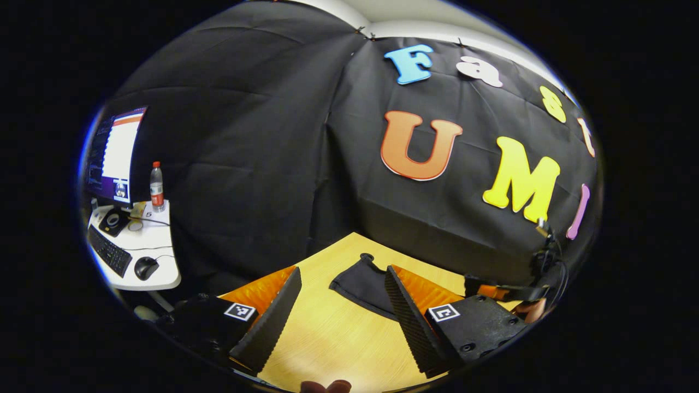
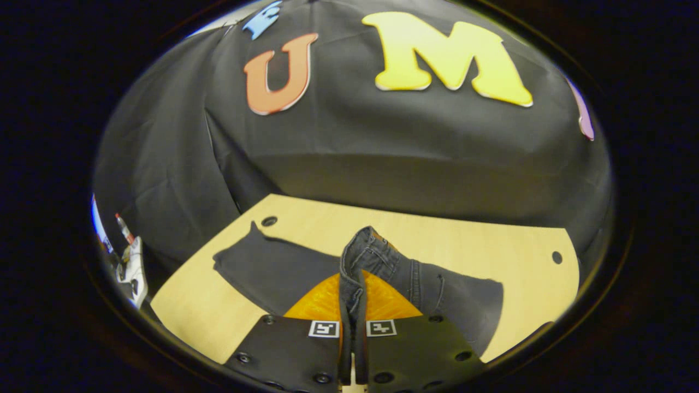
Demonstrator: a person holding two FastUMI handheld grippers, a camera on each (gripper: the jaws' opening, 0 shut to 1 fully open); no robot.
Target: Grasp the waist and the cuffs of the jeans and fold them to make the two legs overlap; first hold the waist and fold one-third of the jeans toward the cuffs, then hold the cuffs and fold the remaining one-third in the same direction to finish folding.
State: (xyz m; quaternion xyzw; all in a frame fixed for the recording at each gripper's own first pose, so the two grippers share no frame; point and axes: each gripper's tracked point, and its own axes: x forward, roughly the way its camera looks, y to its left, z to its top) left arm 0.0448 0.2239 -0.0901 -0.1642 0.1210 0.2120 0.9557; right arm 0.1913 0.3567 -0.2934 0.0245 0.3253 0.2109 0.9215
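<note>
At 9 o'clock in the left gripper view, a white side desk [image 1: 164, 267] carries a monitor [image 1: 117, 155], a bottle [image 1: 157, 187] with a red cap, a keyboard [image 1: 109, 252] and a mouse [image 1: 146, 267]. The wooden table [image 1: 327, 333] has 2 round holes [image 2: 268, 221] [image 2: 556, 257].

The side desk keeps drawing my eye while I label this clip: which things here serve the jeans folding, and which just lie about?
Part of the job:
- dark grey denim jeans on the light wooden table
- right gripper, shut on the jeans
- left gripper, open

Lying about, on the white side desk:
- clear plastic bottle with red cap
- black keyboard
- black mouse
- monitor
</note>
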